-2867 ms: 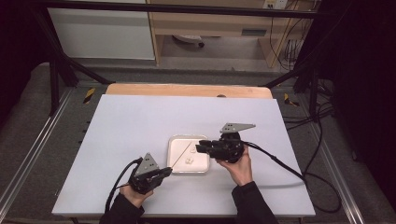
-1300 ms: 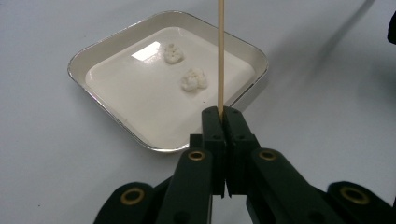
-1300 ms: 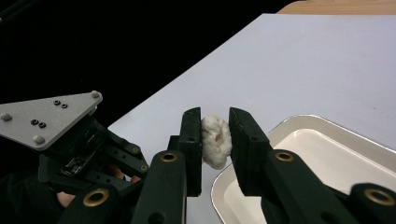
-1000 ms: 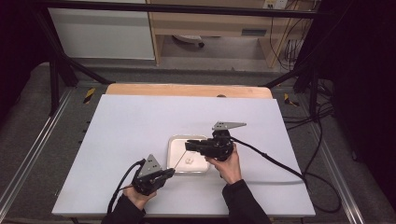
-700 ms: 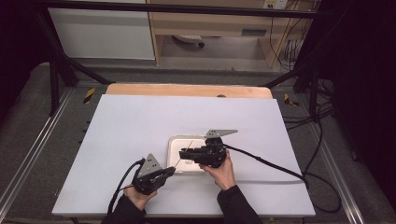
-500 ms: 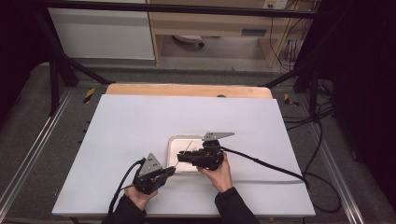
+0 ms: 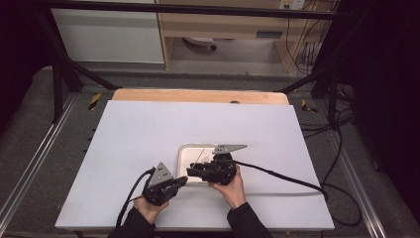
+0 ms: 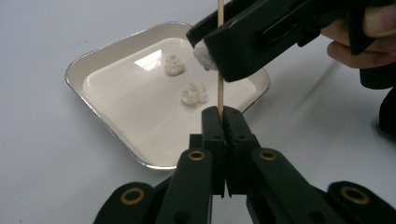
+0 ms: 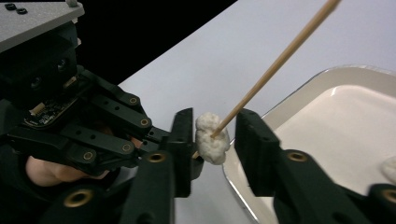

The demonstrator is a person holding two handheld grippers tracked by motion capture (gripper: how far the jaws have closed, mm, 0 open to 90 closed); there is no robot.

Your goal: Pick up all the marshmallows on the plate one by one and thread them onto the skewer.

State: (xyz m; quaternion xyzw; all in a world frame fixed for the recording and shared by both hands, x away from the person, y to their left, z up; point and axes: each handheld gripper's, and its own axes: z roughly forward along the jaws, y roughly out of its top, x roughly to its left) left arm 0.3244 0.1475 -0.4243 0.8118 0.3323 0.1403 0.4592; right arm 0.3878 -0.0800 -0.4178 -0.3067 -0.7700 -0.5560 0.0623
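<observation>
Left tool (image 8: 223, 122) has its two black jaws pressed tight together on the lower end of a thin wooden skewer (image 8: 220, 56), which stands upright out of the grip. On the skewer, a little above that grip, sits a small white lump (image 9: 212, 138) of something soft, with the stick run through it.

Right tool (image 9: 212, 140) reaches across from the far side in the left gripper view, its jaws on either side of the lump. They have just been opening. In the right gripper view the lump touches the near-left jaw, while a gap shows between it and the other jaw, so the pads are not squeezing it.

Just beyond the left tool, and partly under the right one, lies a shallow white tray (image 8: 116, 135) with a silvery rim, resting on the pale table (image 7: 148, 129). Two more white lumps (image 8: 194, 93) lie on the tray floor, near each other but apart, past the skewer from the left tool.

From the high view, both tools meet at the near edge of the tray, a hand (image 7: 233, 186) behind the right one and the cable trailing off to the right.
</observation>
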